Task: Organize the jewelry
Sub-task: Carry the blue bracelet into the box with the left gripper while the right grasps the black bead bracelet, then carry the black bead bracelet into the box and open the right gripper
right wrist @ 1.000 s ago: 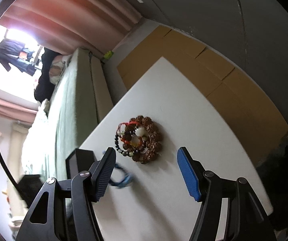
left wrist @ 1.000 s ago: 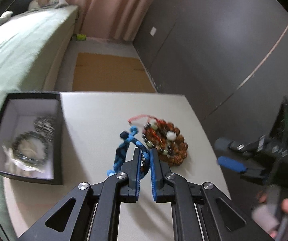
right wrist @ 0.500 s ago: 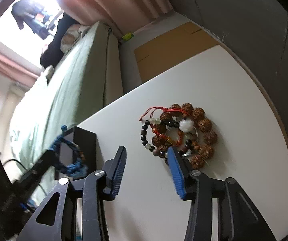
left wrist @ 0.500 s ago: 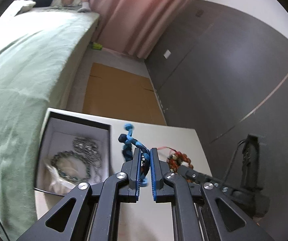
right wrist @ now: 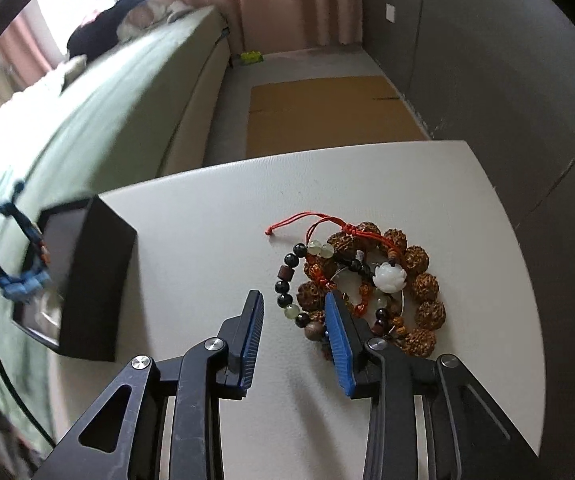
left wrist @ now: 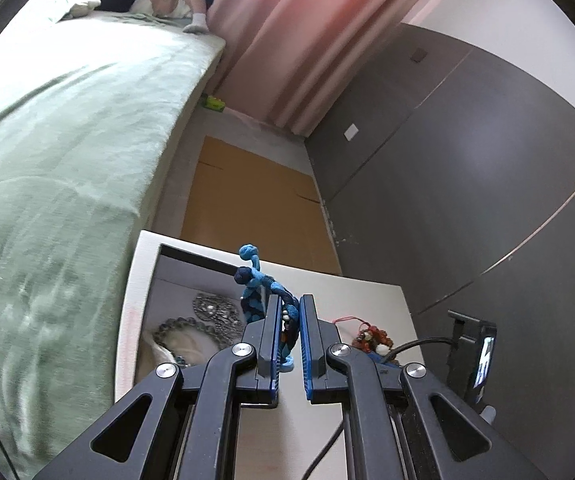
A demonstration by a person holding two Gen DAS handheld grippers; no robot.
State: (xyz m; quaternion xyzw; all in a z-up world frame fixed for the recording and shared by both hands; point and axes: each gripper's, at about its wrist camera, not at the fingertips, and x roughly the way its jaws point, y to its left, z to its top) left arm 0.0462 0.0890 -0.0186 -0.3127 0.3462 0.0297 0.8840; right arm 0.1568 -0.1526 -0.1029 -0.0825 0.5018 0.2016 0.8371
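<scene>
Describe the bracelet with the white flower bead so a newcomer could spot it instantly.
Find the white table, then the jewelry pile at its right, beside the open right tongs. Inside the ring of big knobbly brown beads lies a red-corded bracelet; only it carries a carved white flower bead.

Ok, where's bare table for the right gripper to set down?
Bare tabletop lies between the black box and the bracelet pile, and along the far edge behind both. Crowded: the pile touches the right gripper's right finger.
</scene>
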